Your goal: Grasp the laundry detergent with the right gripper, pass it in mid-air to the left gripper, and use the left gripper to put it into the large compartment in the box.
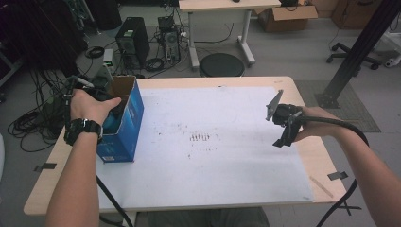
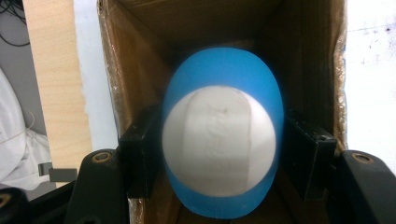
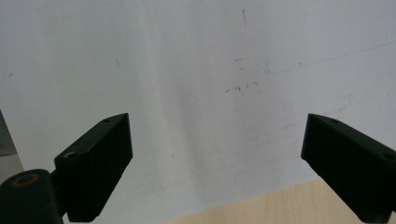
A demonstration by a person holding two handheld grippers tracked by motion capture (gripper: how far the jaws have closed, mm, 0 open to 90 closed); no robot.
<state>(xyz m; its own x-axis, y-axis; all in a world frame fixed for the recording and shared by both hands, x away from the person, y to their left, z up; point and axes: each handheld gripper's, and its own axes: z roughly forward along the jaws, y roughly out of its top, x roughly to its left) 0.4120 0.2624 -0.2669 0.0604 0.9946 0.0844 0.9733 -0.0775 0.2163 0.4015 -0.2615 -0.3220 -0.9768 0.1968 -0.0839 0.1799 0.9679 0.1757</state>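
Note:
A blue cardboard box (image 1: 126, 124) with an open top stands at the left edge of the white sheet (image 1: 213, 161). My left gripper (image 2: 223, 151) reaches down into the box (image 2: 140, 56), and the person's left hand (image 1: 90, 106) covers it in the high view. It is shut on a rounded blue object with a white face (image 2: 219, 140); both black pads press on its sides. My right gripper (image 1: 283, 127) hangs over the right side of the sheet. In the right gripper view it (image 3: 215, 158) stands open above the sheet (image 3: 187, 70) with nothing between its fingers.
The sheet covers most of the wooden table (image 1: 318, 158), whose bare right edge lies beside my right gripper. Small dark marks (image 1: 199, 137) dot the sheet's middle. Behind the table stand a round black stool (image 1: 221, 65), a computer tower (image 1: 132, 40) and tangled cables (image 1: 33, 123).

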